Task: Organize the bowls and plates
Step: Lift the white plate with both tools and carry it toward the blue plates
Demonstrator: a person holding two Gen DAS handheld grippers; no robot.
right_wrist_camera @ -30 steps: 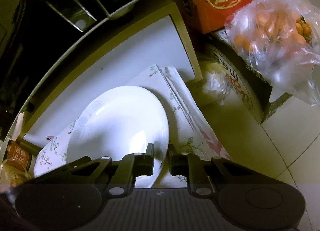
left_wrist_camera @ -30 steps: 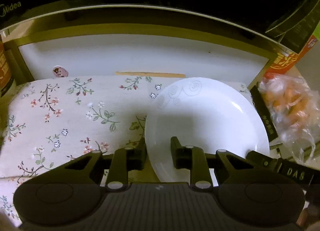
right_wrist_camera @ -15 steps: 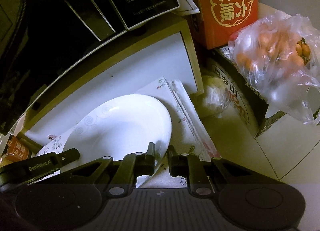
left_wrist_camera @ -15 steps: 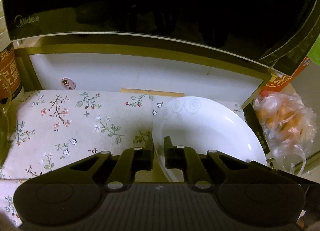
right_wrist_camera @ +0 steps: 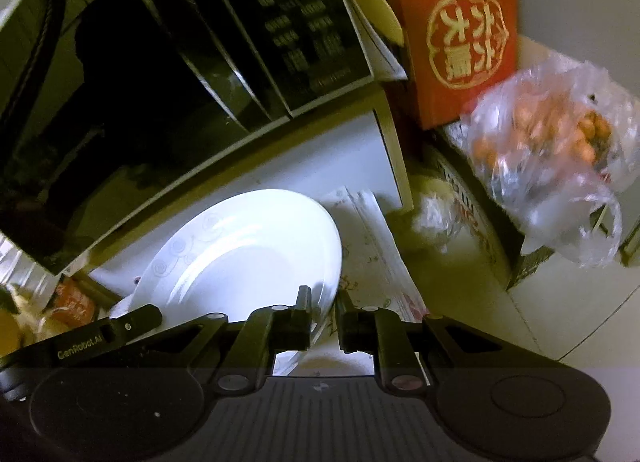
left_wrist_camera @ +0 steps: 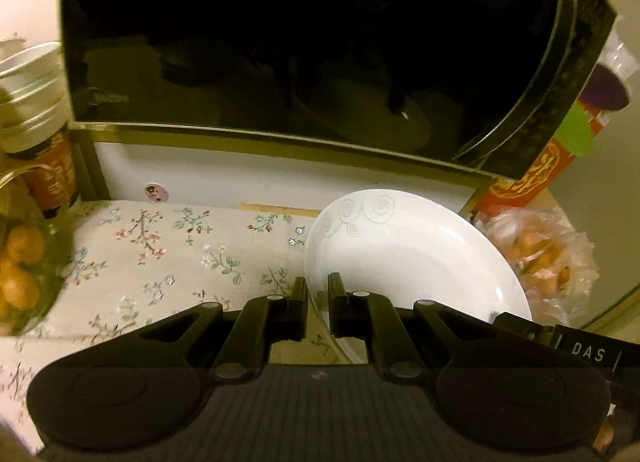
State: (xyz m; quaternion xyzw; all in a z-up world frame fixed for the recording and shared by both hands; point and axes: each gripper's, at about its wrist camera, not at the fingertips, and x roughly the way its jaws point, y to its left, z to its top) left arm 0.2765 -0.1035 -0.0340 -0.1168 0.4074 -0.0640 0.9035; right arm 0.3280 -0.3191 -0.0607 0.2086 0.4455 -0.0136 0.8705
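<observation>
We hold one white plate [left_wrist_camera: 404, 258] between our two grippers. The left gripper [left_wrist_camera: 317, 308] is clamped on its rim at about 7 o'clock of the plate in the left wrist view, and the right gripper [right_wrist_camera: 323, 316] is clamped on the opposite rim, at about 5 o'clock of the plate in the right wrist view. Both pairs of jaws stand nearly together, with only the thin rim between them.

The plate hangs above the flowered cloth [left_wrist_camera: 160, 254], in front of the black microwave [left_wrist_camera: 304, 42], and we judge that it no longer rests on the cloth. So the task seems to be at an early step: the plate is taken up, but it is not yet put in its place, and we see no stack or rack for it here. White bowls [left_wrist_camera: 32, 74] stand at 9 o'clock, beside the microwave.

The plate is round, so it has no real long axis. Its hollow side faces up, and it tilts a little, with the swirl pattern on the far rim at 12 o'clock.
</observation>
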